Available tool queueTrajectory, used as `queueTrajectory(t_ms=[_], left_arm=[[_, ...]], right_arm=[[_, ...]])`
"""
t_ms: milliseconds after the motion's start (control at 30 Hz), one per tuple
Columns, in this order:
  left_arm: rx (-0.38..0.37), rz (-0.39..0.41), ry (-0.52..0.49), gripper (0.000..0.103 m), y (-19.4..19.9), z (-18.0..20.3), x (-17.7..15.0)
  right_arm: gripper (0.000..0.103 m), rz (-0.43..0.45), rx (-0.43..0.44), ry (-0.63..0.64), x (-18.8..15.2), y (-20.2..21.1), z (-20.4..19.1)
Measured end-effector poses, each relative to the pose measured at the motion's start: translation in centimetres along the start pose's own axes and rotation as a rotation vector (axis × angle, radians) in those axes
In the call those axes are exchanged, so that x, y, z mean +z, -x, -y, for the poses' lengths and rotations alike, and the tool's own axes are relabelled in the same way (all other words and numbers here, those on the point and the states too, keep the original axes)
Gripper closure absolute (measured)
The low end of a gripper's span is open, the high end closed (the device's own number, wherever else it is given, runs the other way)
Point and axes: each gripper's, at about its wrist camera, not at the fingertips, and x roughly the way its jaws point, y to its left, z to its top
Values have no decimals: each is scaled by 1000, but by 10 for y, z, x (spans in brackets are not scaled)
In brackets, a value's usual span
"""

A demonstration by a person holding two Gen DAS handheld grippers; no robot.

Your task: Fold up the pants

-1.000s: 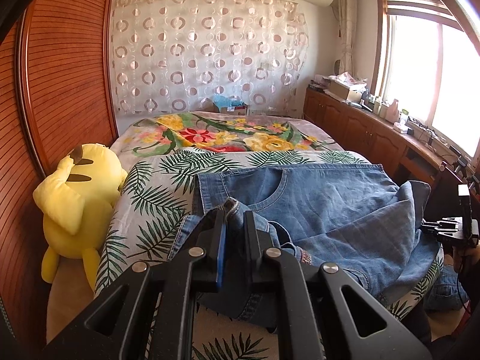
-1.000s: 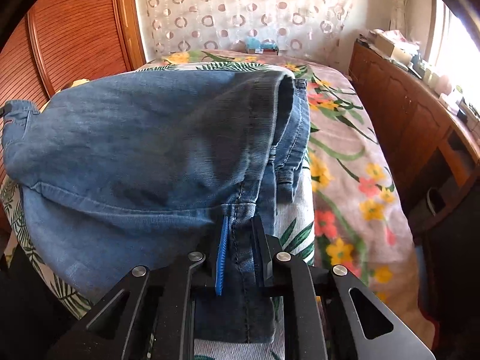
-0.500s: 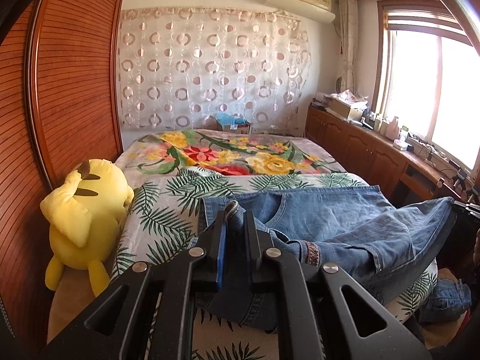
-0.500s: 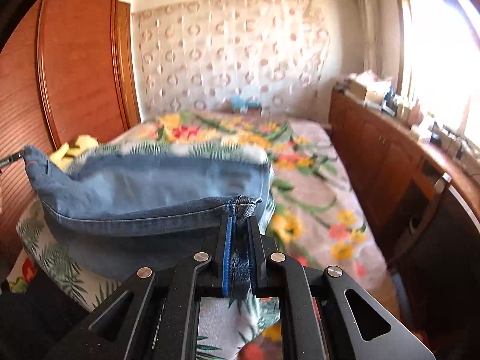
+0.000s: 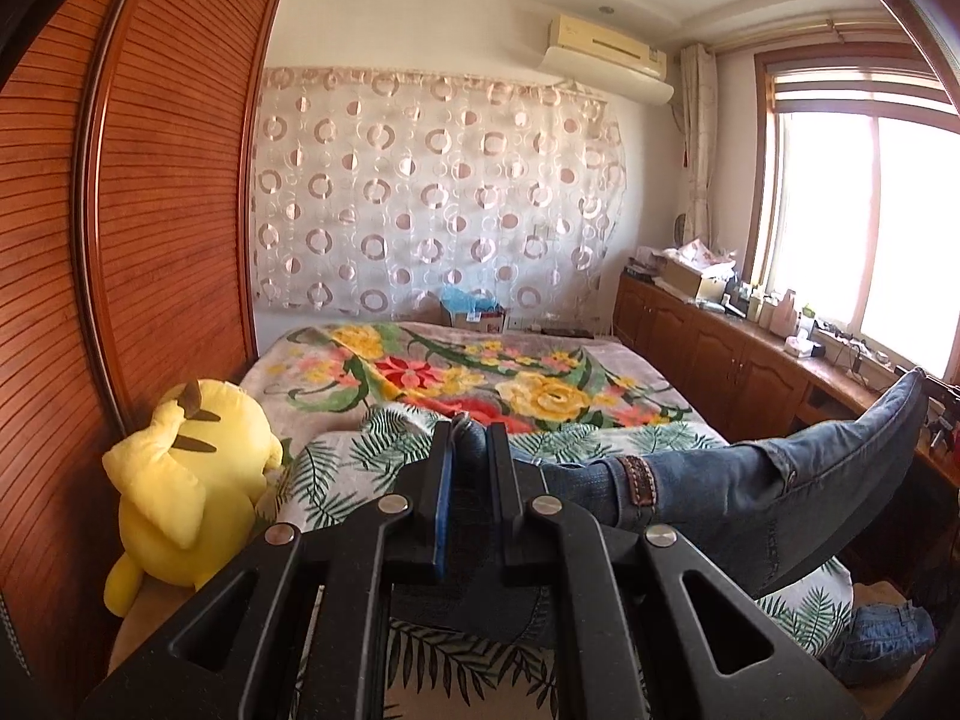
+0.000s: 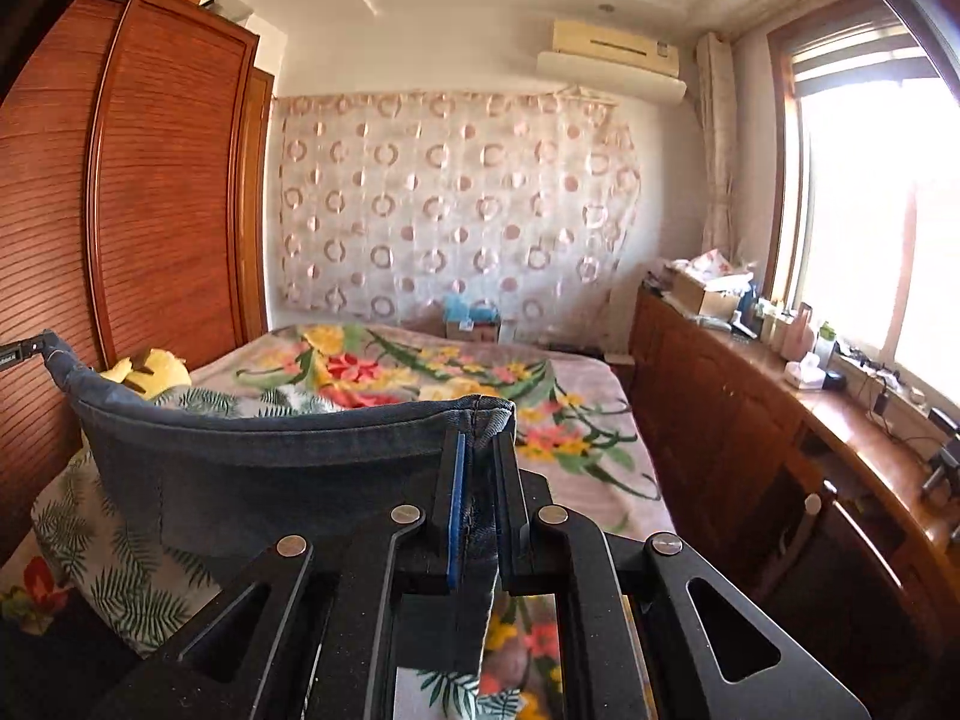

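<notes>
R gripper (image 6: pixel 477 450) clamped on denim pants (image 6: pixel 270 480) hem, fabric stretched taut to the left over the near end of floral bed (image 6: pixel 570 396). Yellow plush (image 6: pixel 147 369) far left by wardrobe (image 6: pixel 150 210).

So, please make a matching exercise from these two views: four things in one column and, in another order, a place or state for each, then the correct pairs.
Things:
1. jeans
2. yellow plush toy
3. air conditioner
4. floral blanket

Places or states:
A. spread on the far part of the bed
B. mounted high on the wall, above the curtain
C. lifted and stretched between the left gripper and the right gripper
D. sitting beside the wooden wardrobe

Pairs: 1-C, 2-D, 3-B, 4-A
</notes>
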Motion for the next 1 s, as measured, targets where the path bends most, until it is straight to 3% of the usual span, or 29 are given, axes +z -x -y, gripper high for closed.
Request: queueTrajectory(t_ms=[133, 267, 700, 900, 967, 1000], left_arm=[[-2, 16, -12, 92, -2, 1, 13], [5, -19, -28, 92, -24, 1, 16], [14, -251, -37, 91, -127, -8, -28], [41, -290, -57, 72, -131, -9, -44], [33, -282, -45, 55, -127, -14, -43], [18, -281, -37, 53, -124, -17, -42]], right_arm=[[95, 34, -14, 6, -4, -2, -5], [95, 7, -36, 31, -20, -27, -12], [95, -229, -46, 56, -52, -134, -33], [95, -300, -54, 45, -55, -164, -36], [95, -315, -63, 47, -41, -173, -30], [95, -319, -67, 47, -35, -176, -28]])
